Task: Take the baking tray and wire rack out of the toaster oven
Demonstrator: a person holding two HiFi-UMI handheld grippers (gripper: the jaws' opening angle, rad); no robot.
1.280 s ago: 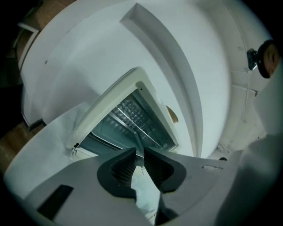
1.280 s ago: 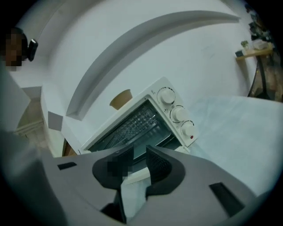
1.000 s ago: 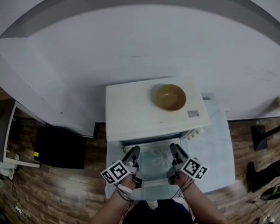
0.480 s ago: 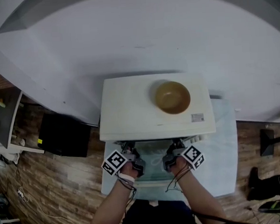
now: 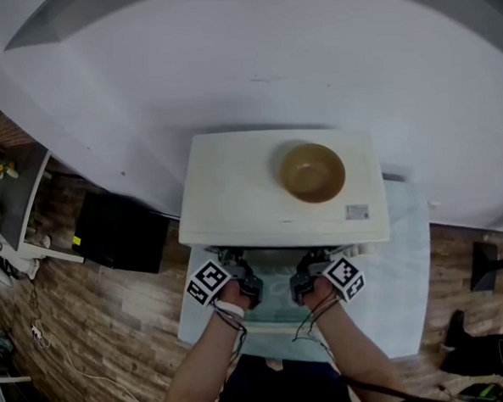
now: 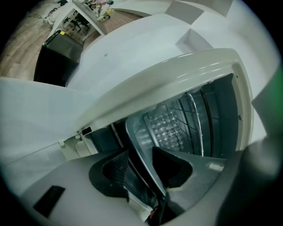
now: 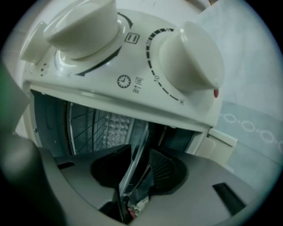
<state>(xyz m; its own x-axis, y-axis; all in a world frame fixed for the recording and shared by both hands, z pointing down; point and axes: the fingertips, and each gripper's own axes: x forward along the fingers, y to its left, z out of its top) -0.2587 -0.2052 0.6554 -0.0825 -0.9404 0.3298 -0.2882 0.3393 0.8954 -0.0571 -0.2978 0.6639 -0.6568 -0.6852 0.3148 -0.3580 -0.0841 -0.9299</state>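
The white toaster oven (image 5: pixel 260 195) stands with its door (image 5: pixel 275 309) folded down. Inside, the shiny baking tray (image 6: pixel 164 128) sits under the wire rack (image 6: pixel 191 110); both show again in the right gripper view as tray (image 7: pixel 116 126) and rack (image 7: pixel 84 123). My left gripper (image 5: pixel 237 269) and right gripper (image 5: pixel 310 264) reach into the opening side by side. The left gripper (image 6: pixel 141 164) straddles the tray's front rim, its jaws closing with a gap left. On the right gripper (image 7: pixel 136 167) the jaws are closing around the same rim, the ribbed pad (image 7: pixel 164 171) still apart from it.
A brown bowl (image 5: pixel 313 172) rests on the oven's top. Two white knobs (image 7: pixel 190 53) sit just above the right gripper. The oven stands on a table with a pale blue cloth (image 5: pixel 404 263). A black box (image 5: pixel 118 238) is on the wood floor at the left.
Both grippers went forward and down from above the folded-down door into the oven's mouth; their tips now sit under its front edge.
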